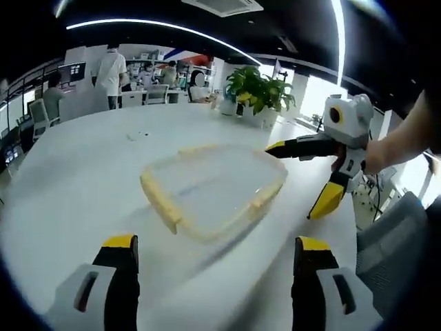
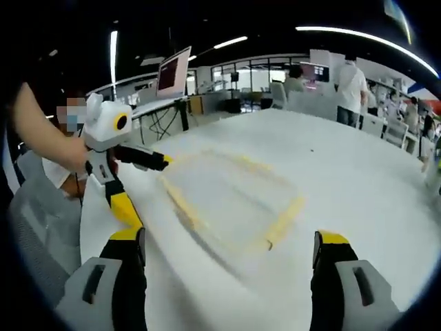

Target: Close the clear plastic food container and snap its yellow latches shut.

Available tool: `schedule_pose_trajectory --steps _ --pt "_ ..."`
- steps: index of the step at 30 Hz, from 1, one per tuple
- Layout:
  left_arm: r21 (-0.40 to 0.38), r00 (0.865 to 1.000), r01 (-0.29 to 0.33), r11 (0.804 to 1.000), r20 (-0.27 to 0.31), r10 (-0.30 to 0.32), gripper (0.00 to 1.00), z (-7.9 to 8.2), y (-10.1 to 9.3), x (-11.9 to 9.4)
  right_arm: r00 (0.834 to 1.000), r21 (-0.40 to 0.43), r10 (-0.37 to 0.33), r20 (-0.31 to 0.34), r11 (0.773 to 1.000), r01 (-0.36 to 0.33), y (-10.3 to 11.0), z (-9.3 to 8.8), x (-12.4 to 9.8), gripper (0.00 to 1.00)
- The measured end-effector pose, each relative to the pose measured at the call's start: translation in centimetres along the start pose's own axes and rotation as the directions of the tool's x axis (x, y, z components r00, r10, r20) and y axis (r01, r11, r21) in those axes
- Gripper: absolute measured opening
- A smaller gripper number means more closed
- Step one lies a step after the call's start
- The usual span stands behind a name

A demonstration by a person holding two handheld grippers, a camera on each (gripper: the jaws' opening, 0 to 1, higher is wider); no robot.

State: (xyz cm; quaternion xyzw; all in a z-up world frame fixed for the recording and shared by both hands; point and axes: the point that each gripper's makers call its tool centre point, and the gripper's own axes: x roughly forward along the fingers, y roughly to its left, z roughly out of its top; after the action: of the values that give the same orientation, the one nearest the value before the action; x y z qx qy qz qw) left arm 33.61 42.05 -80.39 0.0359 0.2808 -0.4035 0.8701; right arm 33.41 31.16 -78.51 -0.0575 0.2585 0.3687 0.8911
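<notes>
Left gripper view: right tool (image 1: 298, 181) spread wide beside container (image 1: 213, 189).

Both grippers (image 1: 212, 249) (image 2: 229, 245) w/ fingers spread wide.

Both views face each other across the white table (image 1: 76, 179), sharing the container (image 1: 213, 189) between.

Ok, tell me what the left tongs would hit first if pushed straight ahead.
Probably the clear plastic food container with yellow latches on the white table; it lies directly ahead between the open left tongs. Depth is uncertain.
</notes>
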Motion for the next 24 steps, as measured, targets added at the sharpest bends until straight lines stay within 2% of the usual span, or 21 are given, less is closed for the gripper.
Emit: schedule_pose_trajectory --steps 5,13,18,24 --pt "-0.015 1.0 -0.01 1.0 0.013 0.01 0.9 0.3 0.3 -0.5 1.0 0.022 -0.011 0.005 1.0 0.011 -0.1 0.2 -0.5 0.99" --pt "-0.049 0.999 -0.041 0.998 0.004 0.041 0.89 0.0 1.3 -2.1 0.999 0.06 -0.035 0.03 0.998 0.034 -0.4 0.9 -1.9 0.96" --pt "-0.063 0.999 -0.049 0.997 0.01 0.05 0.88 -0.1 1.2 -3.2 0.997 0.104 -0.054 0.055 0.993 0.048 -0.3 1.4 -2.8 0.95" --pt "-0.072 0.998 -0.059 0.996 0.02 0.06 0.87 -0.4 1.0 -5.1 0.994 0.118 -0.077 0.076 0.991 0.068 0.0 2.0 -4.3 0.91"
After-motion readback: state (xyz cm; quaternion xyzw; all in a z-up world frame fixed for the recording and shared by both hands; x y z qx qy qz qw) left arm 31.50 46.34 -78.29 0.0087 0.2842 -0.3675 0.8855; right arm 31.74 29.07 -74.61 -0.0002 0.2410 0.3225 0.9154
